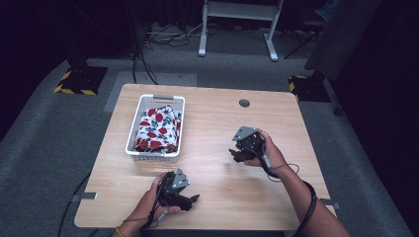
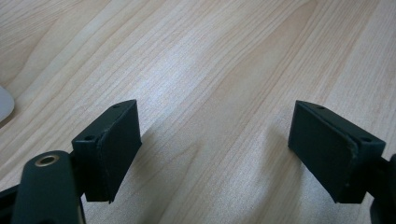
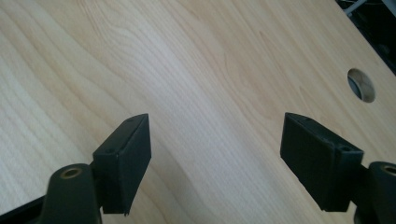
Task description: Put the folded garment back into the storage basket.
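Folded red, white and green floral cloth (image 1: 158,127) lies inside the white slatted plastic basket (image 1: 134,127), on the far left part of the light wooden desk (image 1: 217,123). Left claw (image 1: 191,200) sits at the near edge of the desk, right of basket's near end, well apart from it; jaws spread wide, nothing between them, just bare wood. Right claw (image 1: 233,154) is mid-right, near the basket but apart; jaws wide too, holding nothing. Round cable hole (image 1: 244,103) is at the far side.
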{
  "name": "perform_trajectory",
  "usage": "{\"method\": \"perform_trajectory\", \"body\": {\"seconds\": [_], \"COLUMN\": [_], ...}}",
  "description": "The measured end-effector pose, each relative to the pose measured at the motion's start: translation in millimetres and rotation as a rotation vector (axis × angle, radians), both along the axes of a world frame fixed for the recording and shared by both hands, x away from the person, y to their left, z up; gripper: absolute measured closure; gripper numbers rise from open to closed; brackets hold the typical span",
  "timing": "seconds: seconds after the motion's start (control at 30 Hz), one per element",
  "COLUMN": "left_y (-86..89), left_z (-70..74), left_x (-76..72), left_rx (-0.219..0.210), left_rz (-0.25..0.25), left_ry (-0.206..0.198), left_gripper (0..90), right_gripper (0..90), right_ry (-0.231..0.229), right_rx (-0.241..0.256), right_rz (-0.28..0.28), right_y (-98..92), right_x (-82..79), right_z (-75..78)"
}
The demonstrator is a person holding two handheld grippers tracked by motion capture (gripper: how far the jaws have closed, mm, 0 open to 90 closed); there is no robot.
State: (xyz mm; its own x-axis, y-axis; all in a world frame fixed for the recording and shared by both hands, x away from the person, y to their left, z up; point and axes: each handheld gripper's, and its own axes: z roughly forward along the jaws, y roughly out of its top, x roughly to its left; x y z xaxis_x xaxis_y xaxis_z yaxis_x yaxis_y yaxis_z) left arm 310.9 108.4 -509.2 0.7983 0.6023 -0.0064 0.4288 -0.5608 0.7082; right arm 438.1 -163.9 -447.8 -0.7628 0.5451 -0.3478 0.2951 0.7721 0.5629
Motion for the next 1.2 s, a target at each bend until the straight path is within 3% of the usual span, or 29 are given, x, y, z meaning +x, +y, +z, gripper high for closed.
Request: {"method": "perform_trajectory", "body": {"seconds": [0.47, 0.67, 0.9, 1.1, 1.2], "left_y": [0.0, -0.2, -0.3, -0.5, -0.8], "left_z": [0.0, 0.0, 0.1, 0.1, 0.0], "left_x": [0.1, 0.1, 0.1, 0.3, 0.5], "left_rx": [0.000, 0.000, 0.001, 0.001, 0.000], "left_rz": [0.000, 0.000, 0.001, 0.001, 0.001], "left_ry": [0.000, 0.001, 0.000, 0.002, 0.000], "left_gripper": [16.8, 16.8, 16.8, 16.8, 16.8], "right_gripper": [23.9, 22.6, 22.3, 21.0, 20.8], "right_ry": [0.083, 0.122, 0.149, 0.167, 0.143], "right_rx": [0.048, 0.098, 0.199, 0.348, 0.370], "right_rz": [-0.033, -0.065, -0.113, -0.170, -0.185], "right_y": [-46.8, -71.8, -97.5, -120.7, -129.1], "right_x": [-35.7, -50.5, -67.3, -89.4, -101.2], "right_z": [-31.1, -41.8, -47.8, -59.0, -61.5]}}
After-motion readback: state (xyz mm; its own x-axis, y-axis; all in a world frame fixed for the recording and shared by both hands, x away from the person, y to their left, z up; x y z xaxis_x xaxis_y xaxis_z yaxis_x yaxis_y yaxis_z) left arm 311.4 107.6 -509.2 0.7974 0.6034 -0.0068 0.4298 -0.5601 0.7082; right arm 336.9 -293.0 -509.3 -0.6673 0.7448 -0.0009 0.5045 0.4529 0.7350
